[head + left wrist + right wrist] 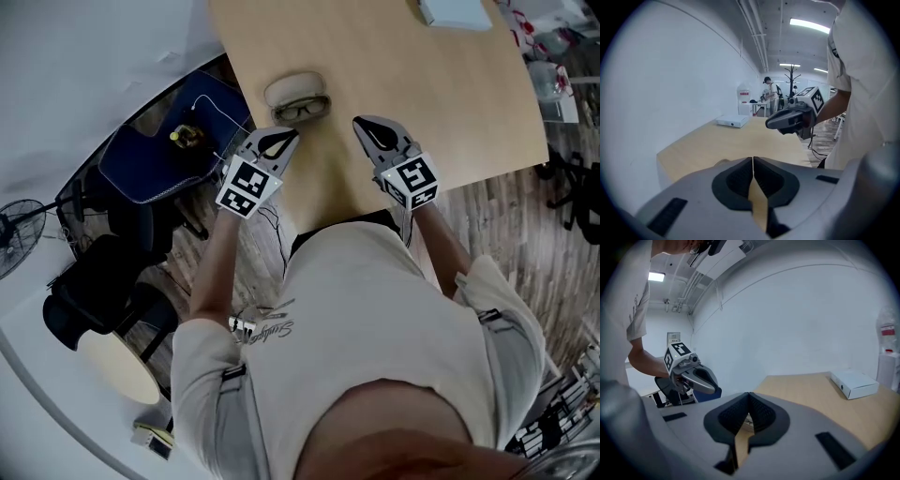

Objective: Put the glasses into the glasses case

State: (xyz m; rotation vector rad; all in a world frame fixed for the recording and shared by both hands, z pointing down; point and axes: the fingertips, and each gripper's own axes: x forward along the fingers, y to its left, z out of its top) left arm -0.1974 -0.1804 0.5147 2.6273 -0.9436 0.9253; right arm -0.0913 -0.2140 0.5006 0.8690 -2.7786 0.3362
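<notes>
Glasses [302,109] just beyond left claw [284,137]

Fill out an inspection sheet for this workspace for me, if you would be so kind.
Surface: light wooden table.
Job's things: open beige glasses case near the table's left edge in the head view; glasses lie at its near side, and I cannot tell whether they are fully inside.
Clutter: white box at the far end.
Grippers: left gripper and right gripper both shut and empty, near the table's front edge.
Cables: thin white cable over the blue chair.
Surroundings: wood floor, fan, black chair.
</notes>
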